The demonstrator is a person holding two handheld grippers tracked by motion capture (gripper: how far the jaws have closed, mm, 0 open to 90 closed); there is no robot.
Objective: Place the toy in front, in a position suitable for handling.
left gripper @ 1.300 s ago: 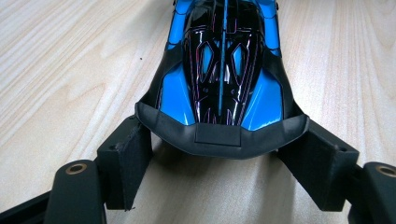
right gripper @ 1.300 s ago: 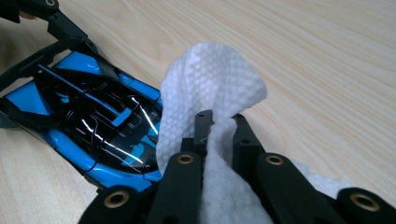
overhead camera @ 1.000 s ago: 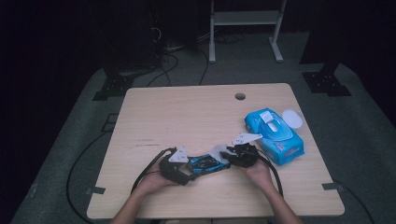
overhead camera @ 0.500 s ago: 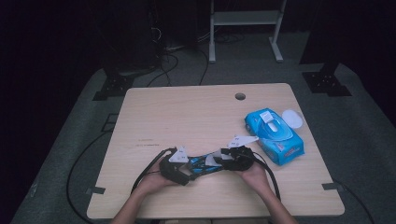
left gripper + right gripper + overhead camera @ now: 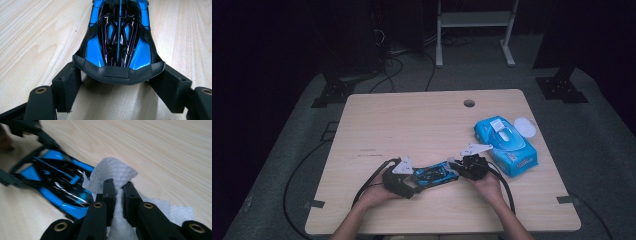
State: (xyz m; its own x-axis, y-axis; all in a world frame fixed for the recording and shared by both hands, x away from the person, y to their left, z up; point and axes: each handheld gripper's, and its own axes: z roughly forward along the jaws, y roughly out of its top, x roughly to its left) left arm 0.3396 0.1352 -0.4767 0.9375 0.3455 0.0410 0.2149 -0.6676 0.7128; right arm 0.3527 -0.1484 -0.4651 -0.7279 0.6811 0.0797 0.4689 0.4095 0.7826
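Note:
A blue and black toy car (image 5: 434, 174) lies on the wooden table (image 5: 412, 125) between my two grippers. My left gripper (image 5: 416, 181) is shut on the car's rear: in the left gripper view its jaws press on both ends of the black rear wing of the car (image 5: 120, 37), left gripper (image 5: 118, 87). My right gripper (image 5: 457, 166) is at the car's front. Its jaws have just been closing and now pinch a white wipe (image 5: 112, 170); the right gripper (image 5: 119, 186) holds it against the car (image 5: 57, 182).
A blue pack of wet wipes (image 5: 507, 145) lies right of the right hand, with a white round lid (image 5: 524, 127) beside it. A small hole (image 5: 469, 103) is in the table's far side. Cables trail from both grippers toward the front edge.
The right gripper has shifted slightly at the car's front. The left gripper and the car have stayed in place.

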